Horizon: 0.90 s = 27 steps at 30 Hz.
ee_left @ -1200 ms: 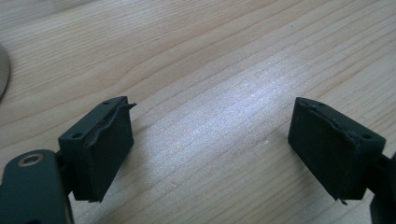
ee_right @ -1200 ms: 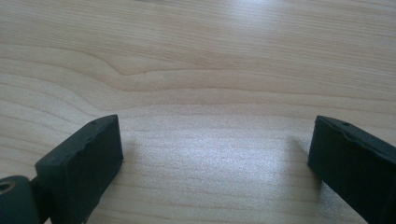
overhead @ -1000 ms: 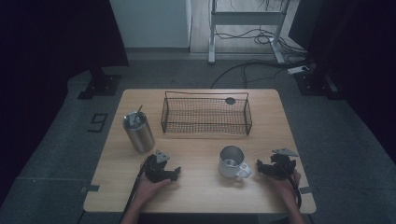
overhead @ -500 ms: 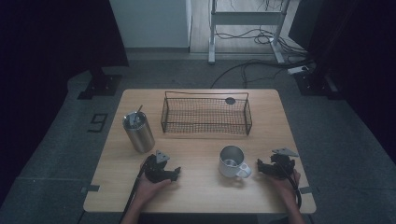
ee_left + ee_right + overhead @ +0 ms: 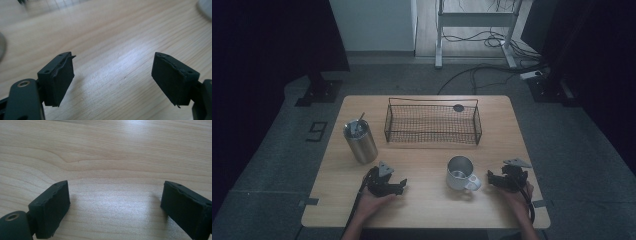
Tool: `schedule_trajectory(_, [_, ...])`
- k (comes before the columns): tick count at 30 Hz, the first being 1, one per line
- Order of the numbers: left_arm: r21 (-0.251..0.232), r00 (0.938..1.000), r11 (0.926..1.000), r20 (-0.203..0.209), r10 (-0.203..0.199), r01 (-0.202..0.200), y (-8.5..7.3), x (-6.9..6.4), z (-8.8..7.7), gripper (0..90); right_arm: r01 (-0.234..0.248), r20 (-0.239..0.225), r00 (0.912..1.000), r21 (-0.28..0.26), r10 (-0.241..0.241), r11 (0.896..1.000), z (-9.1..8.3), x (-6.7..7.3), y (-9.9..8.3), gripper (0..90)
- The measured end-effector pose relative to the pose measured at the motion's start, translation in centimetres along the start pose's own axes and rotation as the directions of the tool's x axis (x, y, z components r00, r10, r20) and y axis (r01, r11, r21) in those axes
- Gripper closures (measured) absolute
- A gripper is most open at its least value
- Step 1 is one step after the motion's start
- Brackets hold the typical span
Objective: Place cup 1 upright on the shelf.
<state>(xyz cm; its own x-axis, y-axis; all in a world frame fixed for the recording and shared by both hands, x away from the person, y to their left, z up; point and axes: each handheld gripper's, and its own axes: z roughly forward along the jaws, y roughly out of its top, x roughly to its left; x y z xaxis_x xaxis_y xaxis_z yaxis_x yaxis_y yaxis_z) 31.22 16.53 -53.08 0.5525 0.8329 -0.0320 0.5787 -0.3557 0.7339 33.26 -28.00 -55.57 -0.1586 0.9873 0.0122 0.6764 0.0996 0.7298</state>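
Observation:
My left gripper (image 5: 401, 186) rests on the wooden table (image 5: 427, 210) at the front left, held by a hand and pointing right. In the left gripper view its jaws (image 5: 112, 72) stand apart over bare wood; they have just been closing, with nothing between them. My right gripper (image 5: 490, 179) lies at the front right, pointing left at a white mug (image 5: 460, 172) a short gap away. The right gripper view shows its jaws (image 5: 115, 202) apart over bare wood; they too have been closing, with nothing between them.
A steel tumbler (image 5: 360, 141) with a utensil standing in it is at the left, behind the left gripper. A black wire basket (image 5: 432, 122) stands across the back middle, with a small dark round thing (image 5: 458, 107) at its far right corner.

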Motion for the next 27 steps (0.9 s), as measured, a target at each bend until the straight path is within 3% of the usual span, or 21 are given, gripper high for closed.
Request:
schedule_trajectory(7, [-0.075, 0.9996, 0.9969, 0.014, -0.022, 0.023, 0.3, 0.5, -2.0, 19.8, 0.001, 0.0, 1.0, -0.001, -0.001, 1.0, 0.0, 0.0, 0.0, 8.7])
schedule_trajectory(13, [-0.106, 0.9992, 0.9939, 0.028, -0.029, 0.031, 0.5, 1.2, -3.1, 22.3, -0.003, 0.002, 1.0, -0.003, 0.003, 1.0, 0.0, 0.0, 0.0, 9.2])
schedule_trajectory(16, [-0.139, 0.9983, 0.9889, 0.031, -0.049, 0.053, 0.6, 1.9, -4.0, 22.9, -0.002, 0.002, 1.0, -0.004, 0.002, 1.0, 0.0, 0.0, 0.0, 9.4])
schedule_trajectory(27, [-0.168, 0.9958, 0.9816, 0.017, -0.09, 0.091, 0.7, 3.6, -6.1, 19.7, -0.002, 0.001, 1.0, -0.004, 0.002, 1.0, 0.0, 0.0, 0.0, 9.8])
